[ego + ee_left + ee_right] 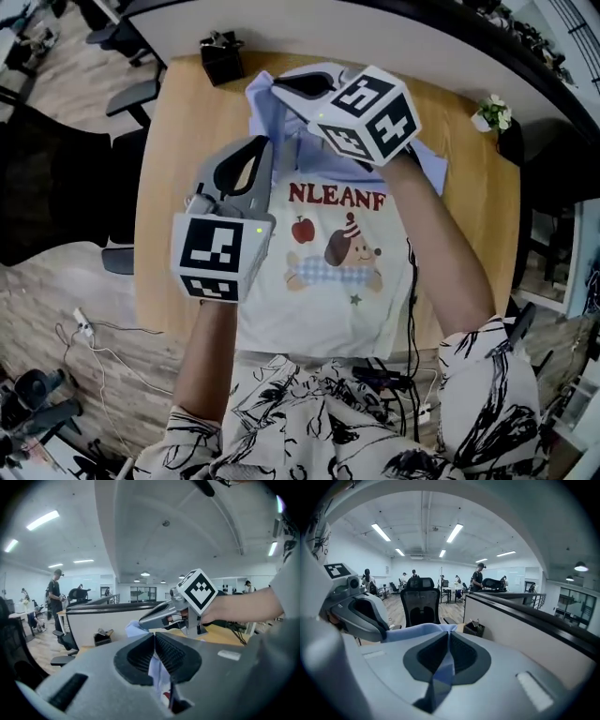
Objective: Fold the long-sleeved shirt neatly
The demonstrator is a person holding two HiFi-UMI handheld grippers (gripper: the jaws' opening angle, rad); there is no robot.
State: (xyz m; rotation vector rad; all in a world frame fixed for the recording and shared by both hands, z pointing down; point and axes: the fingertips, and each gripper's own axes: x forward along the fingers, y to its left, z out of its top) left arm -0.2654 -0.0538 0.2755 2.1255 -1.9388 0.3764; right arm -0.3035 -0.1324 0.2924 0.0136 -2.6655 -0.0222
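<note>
The long-sleeved shirt (328,281) has a white body with a red print and a cartoon dog, and light blue sleeves. Its lower part lies on the wooden table (178,141) while its upper part is lifted. My left gripper (263,143) is raised over the table's left side, shut on a fold of white and blue fabric (158,677). My right gripper (278,86) points left above the far edge, shut on light blue cloth (440,672). In the left gripper view the right gripper (146,618) shows ahead; in the right gripper view the left gripper (363,616) shows at left.
A black box (222,56) stands at the table's far left corner and a small potted plant (492,112) at the far right. Black office chairs (56,187) stand left of the table. Cables (394,380) hang at the near edge. A partition (525,625) runs behind the table.
</note>
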